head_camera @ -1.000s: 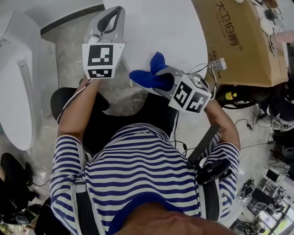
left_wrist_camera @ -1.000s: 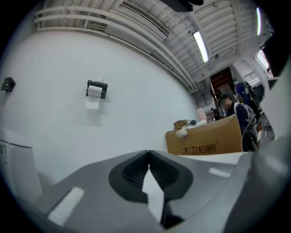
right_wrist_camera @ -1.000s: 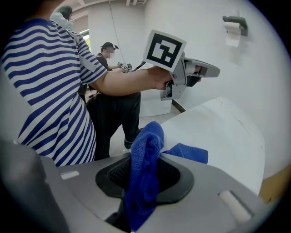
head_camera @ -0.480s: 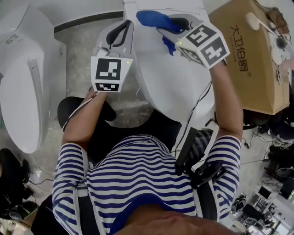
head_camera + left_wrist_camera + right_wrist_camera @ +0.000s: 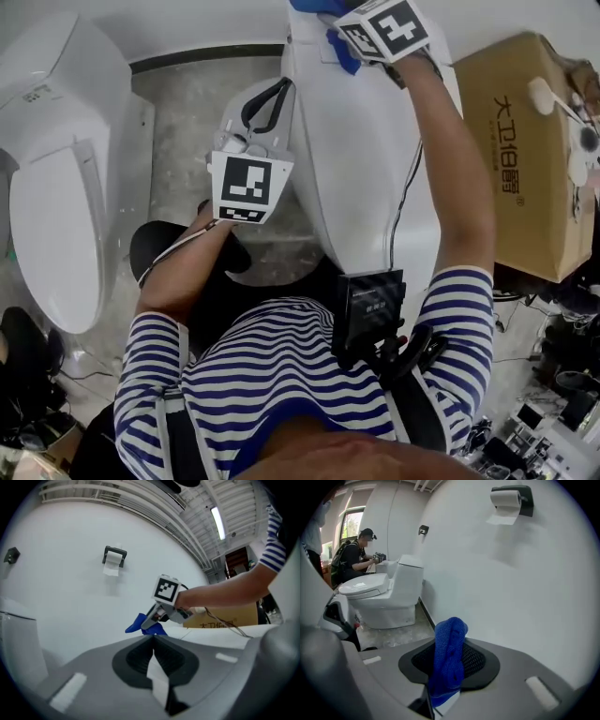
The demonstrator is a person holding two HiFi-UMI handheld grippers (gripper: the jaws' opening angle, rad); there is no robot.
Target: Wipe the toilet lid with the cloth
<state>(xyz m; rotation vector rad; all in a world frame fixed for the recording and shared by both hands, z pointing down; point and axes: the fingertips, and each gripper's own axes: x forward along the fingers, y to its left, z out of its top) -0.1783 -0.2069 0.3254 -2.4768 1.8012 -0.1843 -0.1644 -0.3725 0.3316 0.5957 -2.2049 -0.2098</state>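
The white toilet lid runs down the middle of the head view. My right gripper is at its far end near the wall, shut on a blue cloth that hangs over the rear of the toilet. In the right gripper view the cloth stands bunched between the jaws. From the left gripper view, the right gripper and cloth show above the white toilet. My left gripper hovers beside the lid's left edge, jaws together with nothing in them.
A second white toilet stands on the left across a strip of grey floor. A cardboard box sits close on the right. A toilet-paper holder hangs on the wall. A person sits beyond the other toilet.
My right gripper has carried the cloth from the lid's near end to the far end by the wall. The left gripper has kept its place at the lid's left side.
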